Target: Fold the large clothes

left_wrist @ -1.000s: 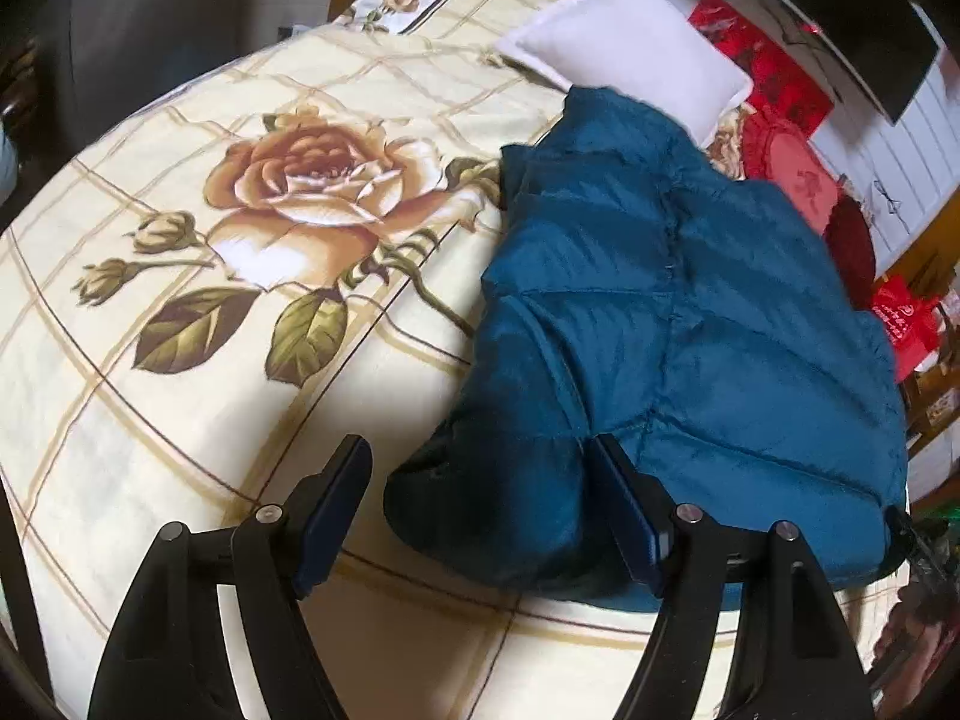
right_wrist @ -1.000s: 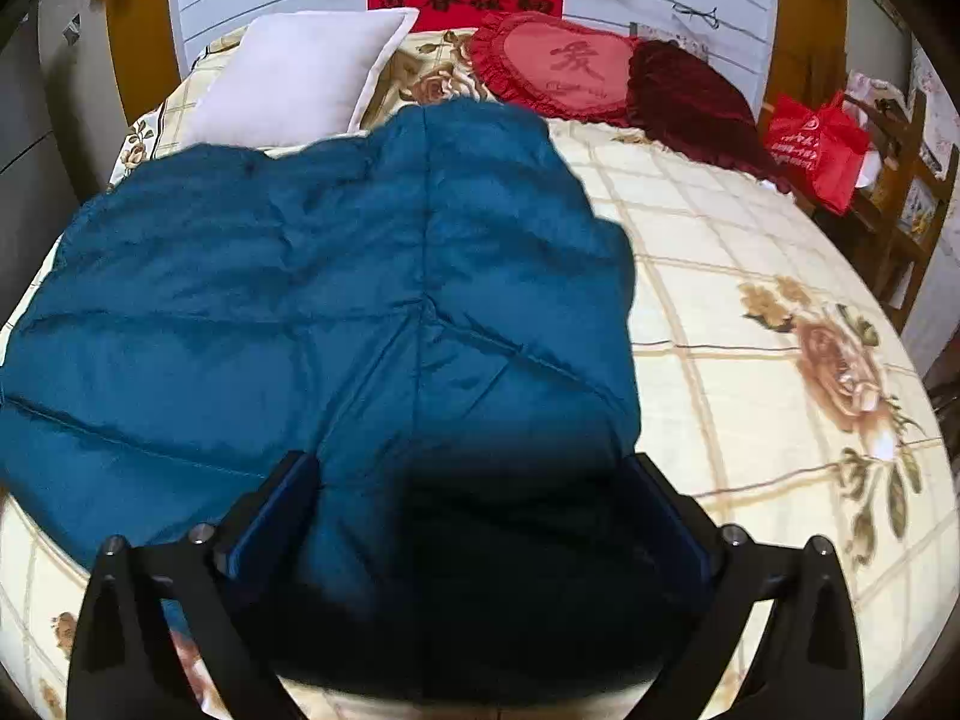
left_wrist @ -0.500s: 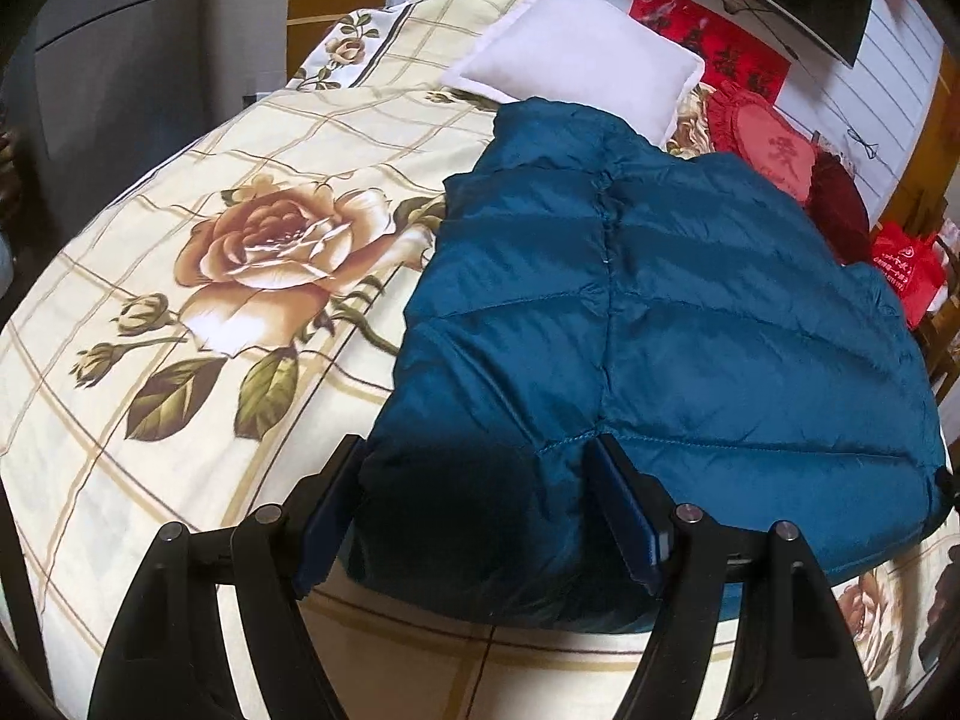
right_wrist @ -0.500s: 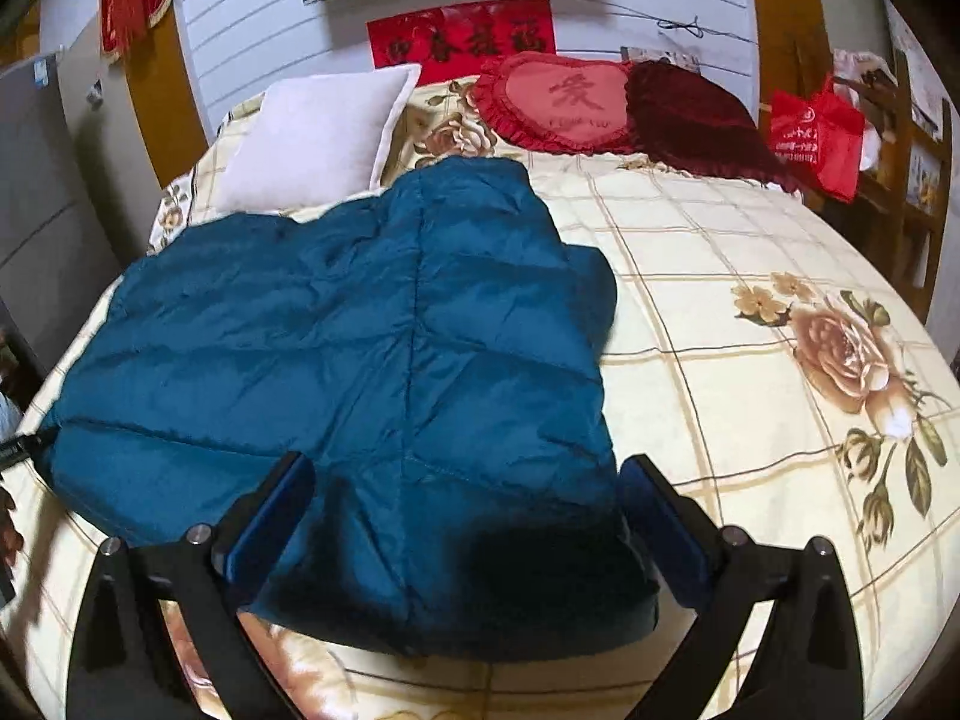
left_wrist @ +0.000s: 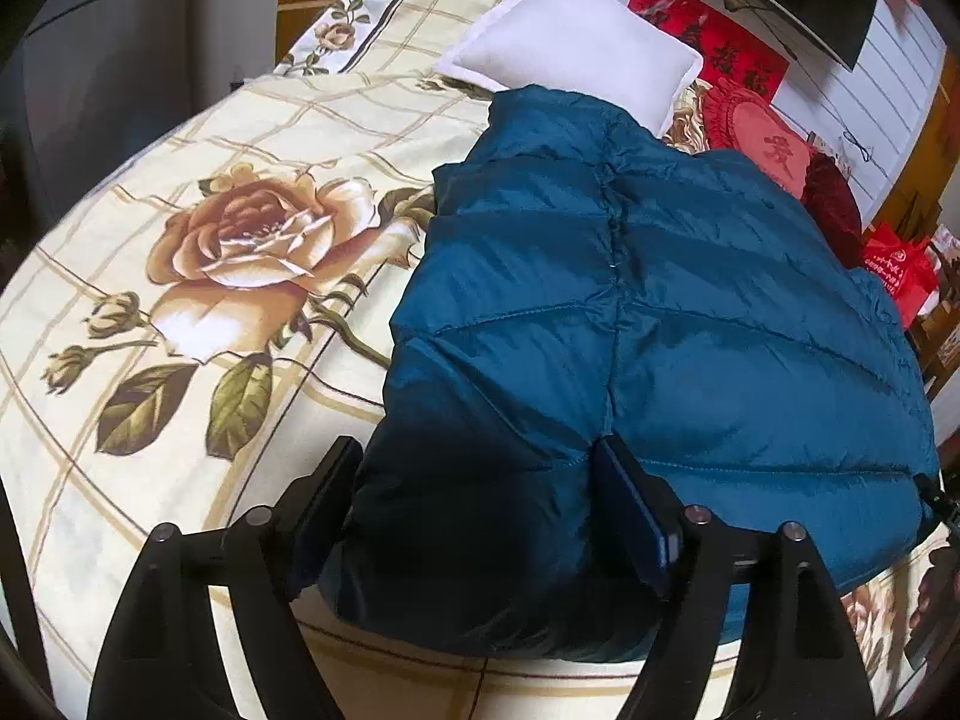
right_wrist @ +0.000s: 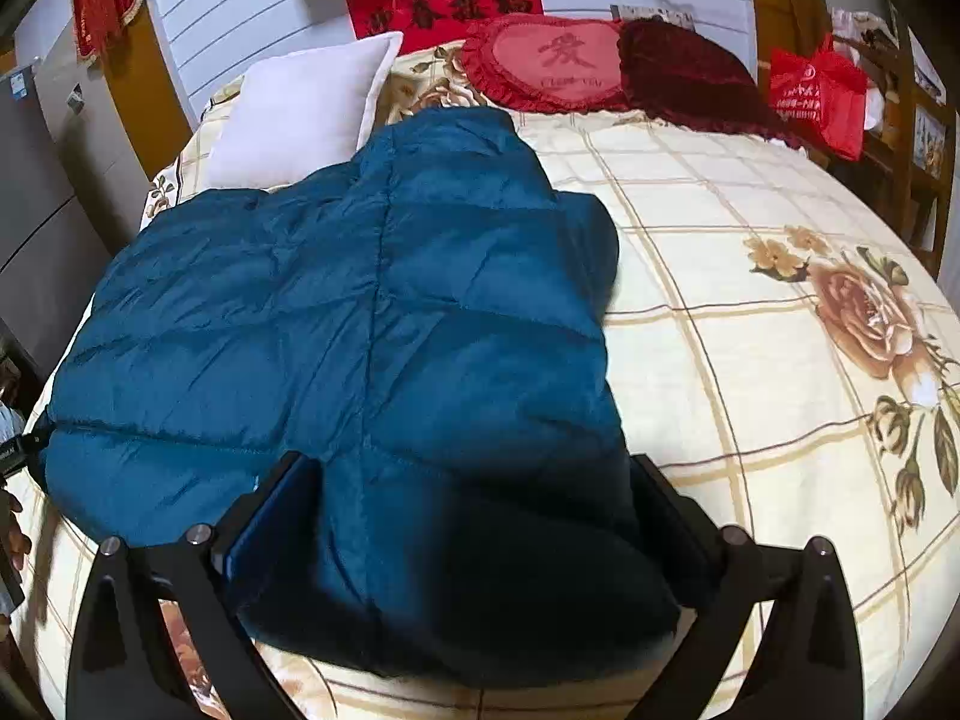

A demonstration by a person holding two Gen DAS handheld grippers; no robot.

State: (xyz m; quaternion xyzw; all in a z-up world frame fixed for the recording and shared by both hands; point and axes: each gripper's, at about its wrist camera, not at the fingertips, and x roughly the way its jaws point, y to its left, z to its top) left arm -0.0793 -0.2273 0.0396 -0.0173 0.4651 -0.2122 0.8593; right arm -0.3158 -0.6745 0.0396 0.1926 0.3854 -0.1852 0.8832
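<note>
Left gripper (left_wrist: 477, 507): jaws wide apart, straddling the near left corner of the blue padded jacket (left_wrist: 648, 324); nothing clamped. Right gripper (right_wrist: 474, 516): equally wide, straddling the near right corner; nothing clamped. Both sit at the hem edge; neither is nearer.

Jacket lies flat on the flowered bedspread (left_wrist: 180, 360), long axis running straight away from the fingers toward the white pillow (right_wrist: 300, 114). Centre seam falls between the two grippers.

Judgement: the next fold likely carries the hem forward along that axis. Pillow and red cushions (right_wrist: 558, 69) touch or sit just beyond the far end; bedspread to either side is bare.
</note>
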